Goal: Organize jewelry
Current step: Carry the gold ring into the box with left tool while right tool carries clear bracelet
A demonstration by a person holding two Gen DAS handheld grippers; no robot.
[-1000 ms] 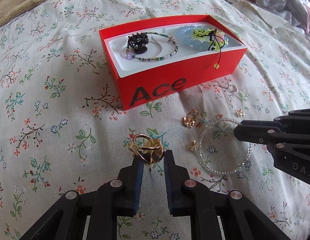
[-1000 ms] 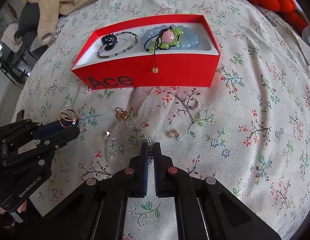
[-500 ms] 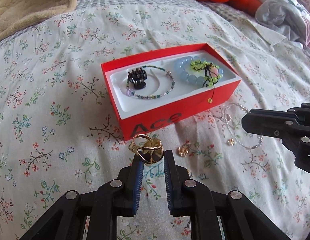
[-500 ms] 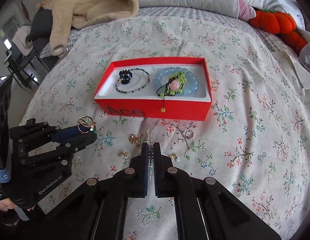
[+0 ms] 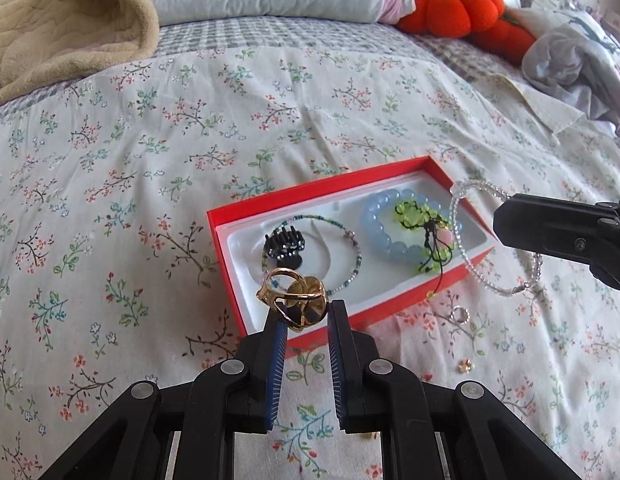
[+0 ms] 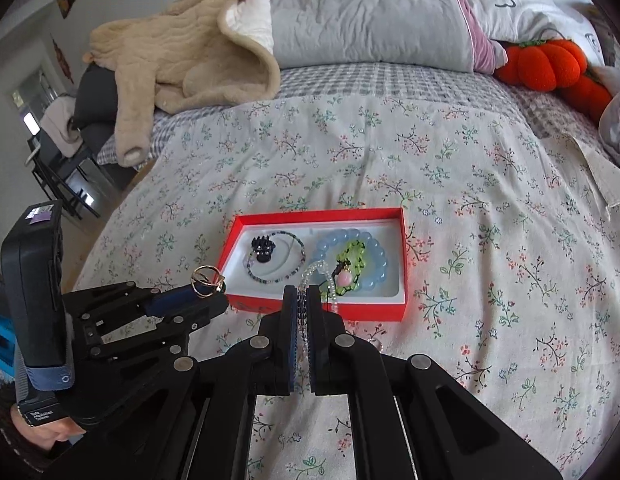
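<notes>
"Data Acquisition System" – left tongs' (image 6: 207, 294) strap

Both grippers now sit higher above the bed than a second ago. The clear beaded bracelet (image 5: 494, 240), then lying flat on the floral bedspread (image 5: 149, 160), now hangs off it from the right gripper (image 6: 303, 300), over the red box (image 5: 229, 264) at its right end. The gold ring (image 5: 295, 298) rides up with the left gripper (image 5: 305, 320), in front of the box's near edge.

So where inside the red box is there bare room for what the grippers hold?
The red cardboard box has bare white liner at its left end, near the black claw clip. The right end is crowded by the blue bead bracelet and green knotted cord.
</notes>
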